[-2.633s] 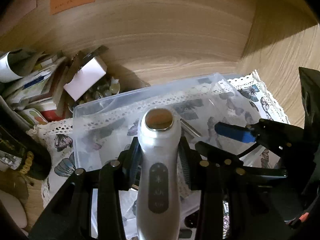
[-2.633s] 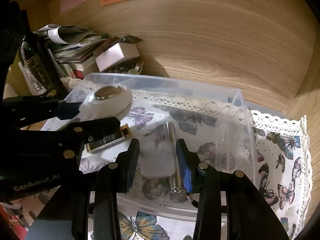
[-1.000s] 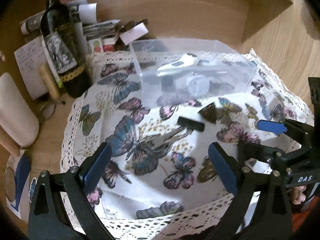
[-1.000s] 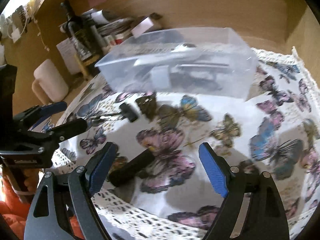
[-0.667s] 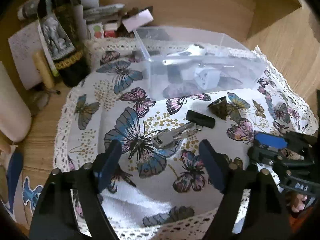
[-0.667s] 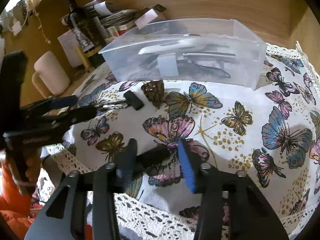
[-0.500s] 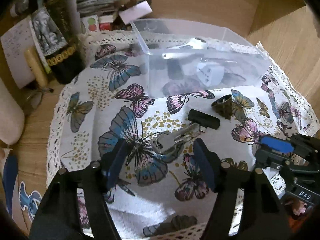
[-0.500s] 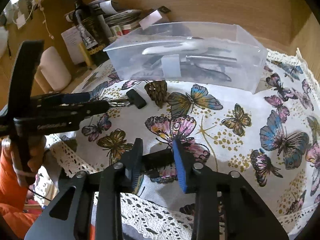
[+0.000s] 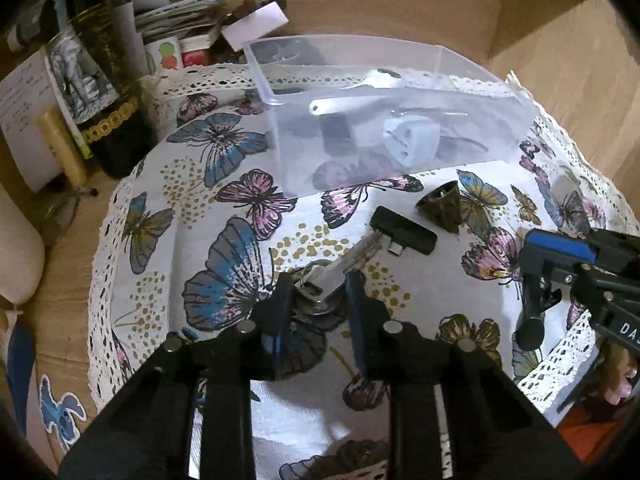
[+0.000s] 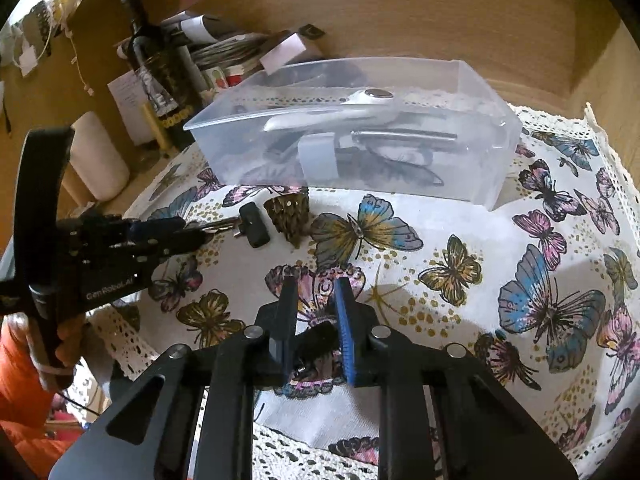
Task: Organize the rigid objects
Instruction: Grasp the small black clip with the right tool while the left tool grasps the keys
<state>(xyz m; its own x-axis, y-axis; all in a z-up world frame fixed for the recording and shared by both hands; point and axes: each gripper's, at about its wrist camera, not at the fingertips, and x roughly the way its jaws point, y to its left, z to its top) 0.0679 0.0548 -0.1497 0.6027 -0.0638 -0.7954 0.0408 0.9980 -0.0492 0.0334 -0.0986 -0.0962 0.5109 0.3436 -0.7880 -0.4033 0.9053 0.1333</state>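
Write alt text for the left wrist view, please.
The left gripper has its jaws shut on a silver bunch of keys on a butterfly-print cloth. Behind it stands a clear plastic box holding small things.

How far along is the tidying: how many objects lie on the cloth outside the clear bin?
4: keys in the left claw, a black adapter beside them, a dark cone near the bin, a black piece in the right claw. More may be hidden.
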